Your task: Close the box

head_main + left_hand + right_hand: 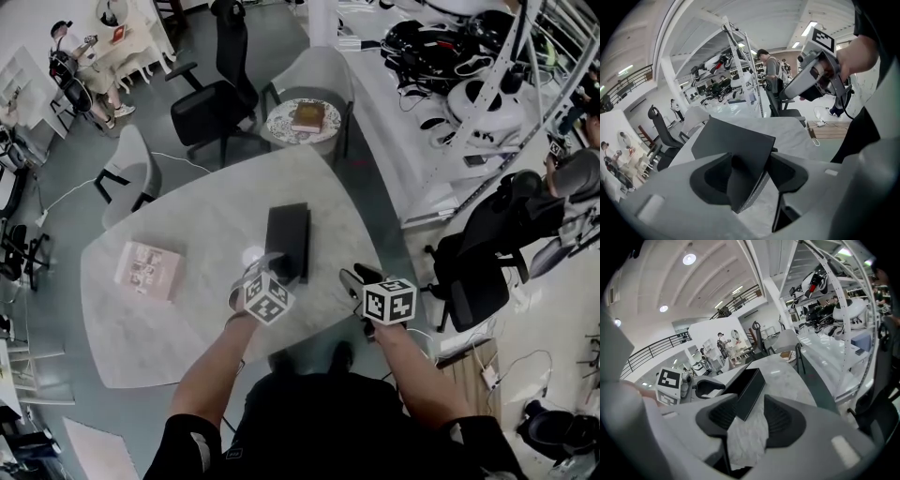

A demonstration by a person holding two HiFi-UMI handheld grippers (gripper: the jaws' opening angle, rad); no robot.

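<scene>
Left tongs (752, 171) are seen with the jaws spread wide around the near edge of the black lid (733, 140), which passes between the pads without being pressed. Right tongs (750, 416) are likewise held apart and empty, aimed at the box (746, 391) from just beside it. The box is set near the middle of the tabletop (187, 319) with its lid raised at a tilt, so the closing is judged not yet done: the lid remains to be lowered and seated. The hollow interior is shown only by the right gripper view, and the lid's slant is shown best by the left gripper view. From the head view alone, open or shut cannot be told, though a pink book (148, 270), well apart to the left, is revealed there.
</scene>
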